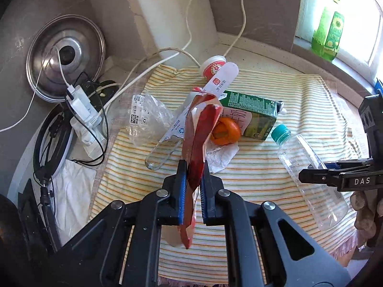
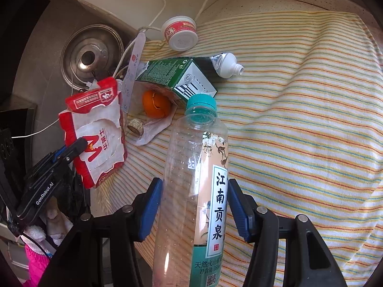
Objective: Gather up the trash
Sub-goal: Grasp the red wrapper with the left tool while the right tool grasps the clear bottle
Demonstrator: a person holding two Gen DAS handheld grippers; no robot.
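My left gripper [image 1: 193,181] is shut on a red and white snack wrapper [image 1: 197,138] and holds it above the striped cloth [image 1: 263,167]; the wrapper also shows in the right wrist view [image 2: 95,131]. My right gripper [image 2: 195,205] straddles a clear plastic bottle [image 2: 194,191] with a teal cap; its blue pads [image 2: 150,210] stand apart from the bottle's sides. The bottle [image 1: 308,167] lies on the cloth. More trash lies there: a green carton [image 1: 251,112], an orange peel [image 1: 225,130], a crumpled tissue [image 1: 220,155], a small red and white cup [image 1: 213,68] and a squeezed tube [image 2: 227,64].
A crumpled clear plastic bag [image 1: 146,119] and a long white label strip [image 1: 215,86] lie left of the carton. A metal pot lid [image 1: 64,57], a power strip with cables [image 1: 83,112] and a ring light [image 1: 52,143] stand at the left. A green bottle [image 1: 329,31] is on the windowsill.
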